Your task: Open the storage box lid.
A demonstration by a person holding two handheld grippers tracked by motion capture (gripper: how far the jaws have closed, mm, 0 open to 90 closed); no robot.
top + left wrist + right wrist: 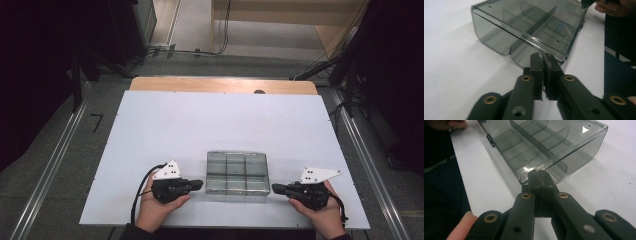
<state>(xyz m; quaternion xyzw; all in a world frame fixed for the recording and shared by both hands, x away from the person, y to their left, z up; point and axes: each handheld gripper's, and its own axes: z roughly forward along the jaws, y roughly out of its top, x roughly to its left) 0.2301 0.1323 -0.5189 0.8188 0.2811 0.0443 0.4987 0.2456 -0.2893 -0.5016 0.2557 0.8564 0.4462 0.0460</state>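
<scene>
Hands: two, a left hand [157, 207] and a right hand [322, 212], come in at the near edge of the surface [200, 120], each holding one gripper.
Count of things: one smoky clear organizer box [237, 173] with six compartments in two rows of three; two grippers; one white surface.
Left gripper [200, 184]: jaws pressed together with nothing between them. In the left gripper view the left gripper [543, 56] has its tips right at the box's [524, 25] near rim, by a corner; whether they touch the rim I cannot tell.
Right gripper [274, 188]: jaws likewise closed flat on each other, holding nothing. In the right gripper view the right gripper [539, 173] meets the rim of the box [544, 142] near a corner, seemingly touching it.
Box position: on the surface, toward its near edge, lying directly between the two grippers; the left gripper points at its left end wall, the right gripper at its right end wall.
Box state: open side up, compartments empty, standing flat.
Beyond the box: bare white surface, with a wooden strip [222, 85] along its far edge.
</scene>
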